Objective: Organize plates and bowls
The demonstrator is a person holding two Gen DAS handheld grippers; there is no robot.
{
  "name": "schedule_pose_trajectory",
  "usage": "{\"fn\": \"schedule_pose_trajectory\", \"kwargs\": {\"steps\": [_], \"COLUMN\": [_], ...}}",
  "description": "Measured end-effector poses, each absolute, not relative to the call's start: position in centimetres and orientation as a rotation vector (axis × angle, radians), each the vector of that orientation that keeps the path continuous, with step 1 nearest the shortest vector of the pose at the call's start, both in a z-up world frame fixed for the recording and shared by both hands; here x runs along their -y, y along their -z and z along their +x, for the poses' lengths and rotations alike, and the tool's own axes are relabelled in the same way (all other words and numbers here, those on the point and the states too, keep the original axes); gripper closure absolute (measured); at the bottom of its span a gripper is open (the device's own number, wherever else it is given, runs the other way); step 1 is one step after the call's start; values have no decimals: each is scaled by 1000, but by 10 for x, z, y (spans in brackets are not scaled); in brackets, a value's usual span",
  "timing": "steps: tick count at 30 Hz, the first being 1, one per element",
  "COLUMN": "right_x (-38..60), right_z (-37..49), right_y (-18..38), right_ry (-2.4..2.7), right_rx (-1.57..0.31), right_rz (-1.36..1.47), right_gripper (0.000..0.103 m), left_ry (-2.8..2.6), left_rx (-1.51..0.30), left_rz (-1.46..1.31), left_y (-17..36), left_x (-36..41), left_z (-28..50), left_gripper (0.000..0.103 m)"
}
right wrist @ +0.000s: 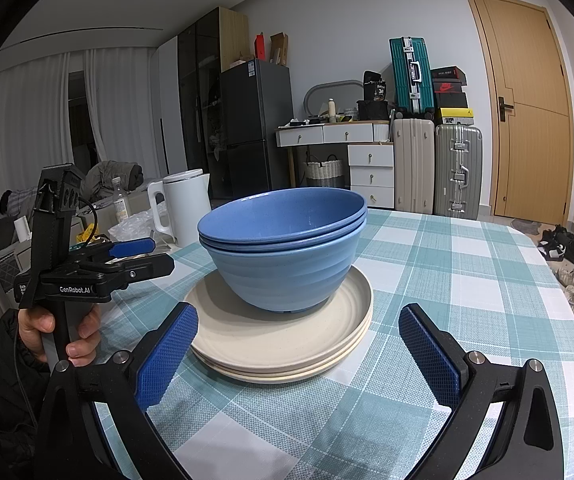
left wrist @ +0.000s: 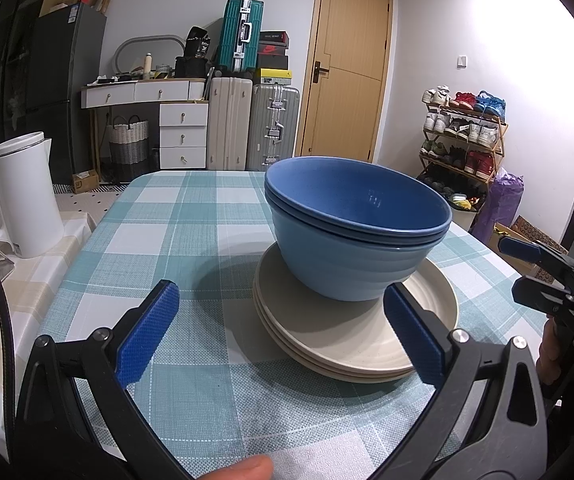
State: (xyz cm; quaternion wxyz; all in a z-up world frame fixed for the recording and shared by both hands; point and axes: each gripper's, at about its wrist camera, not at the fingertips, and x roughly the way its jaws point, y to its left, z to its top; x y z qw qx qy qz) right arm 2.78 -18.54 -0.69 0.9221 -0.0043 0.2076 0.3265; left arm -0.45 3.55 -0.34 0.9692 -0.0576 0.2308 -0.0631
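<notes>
Left wrist view, left tongs (left wrist: 281, 304) wide open, empty, right tongs (right wrist: 297, 328) likewise, near plates (right wrist: 279, 344).

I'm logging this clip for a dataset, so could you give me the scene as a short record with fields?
surface: table with a teal and white checked cloth
plates: stack of cream plates on the cloth
bowls: nested blue bowls standing upright on the top plate
left tongs: open, empty, facing the stack
right tongs: open, empty, facing the stack
nearby: white kettle off the table's left side
task state: bowls and plates look stacked
</notes>
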Motion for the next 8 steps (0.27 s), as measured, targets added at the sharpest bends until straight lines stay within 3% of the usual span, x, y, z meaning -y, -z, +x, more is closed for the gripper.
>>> {"fn": "schedule_pose_trajectory", "kwargs": {"steps": [8], "right_x": [186], "right_z": [28], "right_y": [7], "right_ry": [-668], "right_rx": [-426], "right_rz": [-9], "right_gripper": [0], "left_ry": [143], "left_rx": [-454], "left_rz": [-114], "left_y": [1], "left_x": [-39], "left_z": [-4], "left_gripper": [1]}}
